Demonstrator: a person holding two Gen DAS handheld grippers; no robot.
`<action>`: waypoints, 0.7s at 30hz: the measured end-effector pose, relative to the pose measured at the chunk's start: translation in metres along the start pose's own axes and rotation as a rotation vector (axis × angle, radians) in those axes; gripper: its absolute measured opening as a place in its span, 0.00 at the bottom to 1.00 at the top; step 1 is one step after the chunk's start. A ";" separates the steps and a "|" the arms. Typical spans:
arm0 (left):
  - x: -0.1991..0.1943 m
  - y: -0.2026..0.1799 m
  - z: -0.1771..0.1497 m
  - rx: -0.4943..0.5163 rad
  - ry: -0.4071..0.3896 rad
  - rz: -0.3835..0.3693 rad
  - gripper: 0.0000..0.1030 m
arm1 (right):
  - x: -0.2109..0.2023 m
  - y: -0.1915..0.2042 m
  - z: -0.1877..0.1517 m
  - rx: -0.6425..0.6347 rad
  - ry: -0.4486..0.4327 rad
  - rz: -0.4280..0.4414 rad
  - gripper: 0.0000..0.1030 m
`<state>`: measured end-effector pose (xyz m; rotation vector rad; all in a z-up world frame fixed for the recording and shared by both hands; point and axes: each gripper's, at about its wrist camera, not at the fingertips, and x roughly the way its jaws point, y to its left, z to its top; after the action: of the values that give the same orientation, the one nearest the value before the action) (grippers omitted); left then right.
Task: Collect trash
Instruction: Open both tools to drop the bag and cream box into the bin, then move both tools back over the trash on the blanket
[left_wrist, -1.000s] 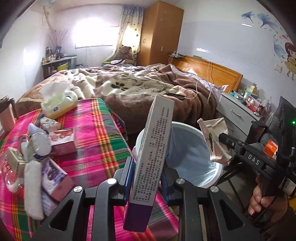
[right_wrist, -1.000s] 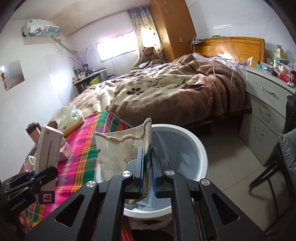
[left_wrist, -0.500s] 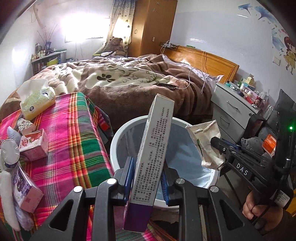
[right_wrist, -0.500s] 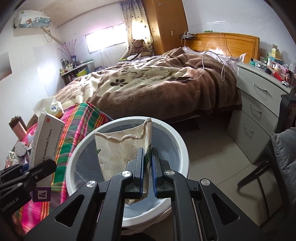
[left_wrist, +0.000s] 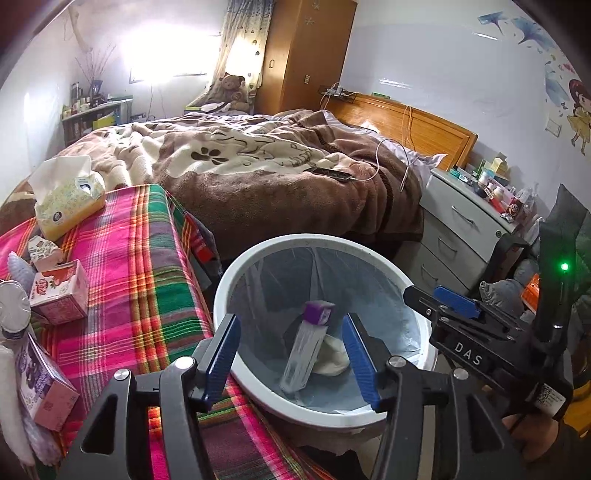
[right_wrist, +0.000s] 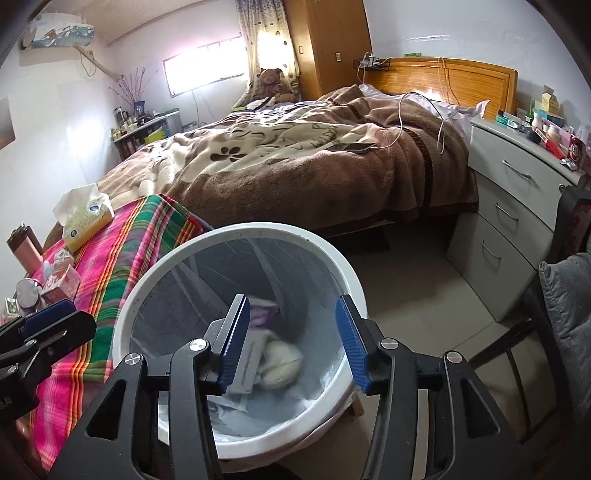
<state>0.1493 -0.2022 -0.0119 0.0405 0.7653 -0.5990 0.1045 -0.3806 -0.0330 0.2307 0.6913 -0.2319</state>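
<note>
Trash is being dropped right now: the box (left_wrist: 306, 347) and the crumpled bag (right_wrist: 279, 359) are both down inside the bin (left_wrist: 236, 273), with nothing left between either set of fingers. The left gripper (left_wrist: 290, 356) and right gripper (right_wrist: 291, 341) are held over the bin, jaws opening (release step, basically). Next, more trash would need picking off the table (left_wrist: 147, 280), probably the small cartons (left_wrist: 61, 291).

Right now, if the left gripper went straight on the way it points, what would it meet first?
Probably the box lying in the bin. The left gripper, jaws opening and empty, points into the bin's mouth; depth is hard to judge.
</note>
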 end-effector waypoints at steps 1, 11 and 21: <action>-0.002 0.002 -0.001 -0.007 -0.002 -0.003 0.56 | -0.002 0.000 0.000 0.001 -0.003 -0.001 0.49; -0.035 0.019 -0.005 -0.026 -0.045 0.064 0.56 | -0.018 0.017 0.001 -0.007 -0.048 0.044 0.49; -0.081 0.047 -0.016 -0.060 -0.112 0.137 0.57 | -0.034 0.050 -0.002 -0.058 -0.093 0.116 0.49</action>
<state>0.1183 -0.1194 0.0217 0.0040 0.6655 -0.4444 0.0917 -0.3276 -0.0057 0.2022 0.5896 -0.1108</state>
